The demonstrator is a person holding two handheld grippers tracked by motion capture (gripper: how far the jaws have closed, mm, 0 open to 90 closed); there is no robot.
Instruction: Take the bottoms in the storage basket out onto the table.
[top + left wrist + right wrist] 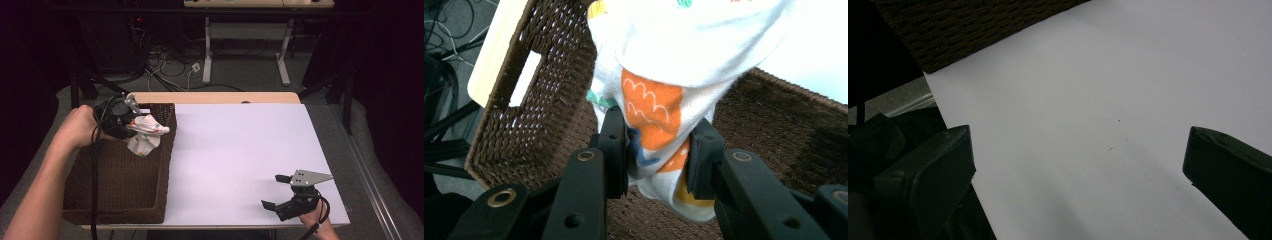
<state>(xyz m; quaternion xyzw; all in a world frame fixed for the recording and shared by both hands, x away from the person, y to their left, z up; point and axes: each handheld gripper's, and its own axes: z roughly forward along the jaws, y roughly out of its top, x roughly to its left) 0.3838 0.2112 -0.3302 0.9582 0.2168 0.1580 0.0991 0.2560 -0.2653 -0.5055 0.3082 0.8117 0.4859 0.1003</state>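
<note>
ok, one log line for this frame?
left gripper: shut on patterned cloth, above wicker basket | right gripper: open, empty, over white table

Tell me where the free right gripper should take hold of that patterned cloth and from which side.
Grip the loose lower fold of the cloth, hanging below the left gripper, probably from the basket's open table side; the right gripper is open there.

Both arms are bare; each black gripper (278,191) trails a black cable, the right one (1078,165) topped by a grey three-cornered plate.
</note>
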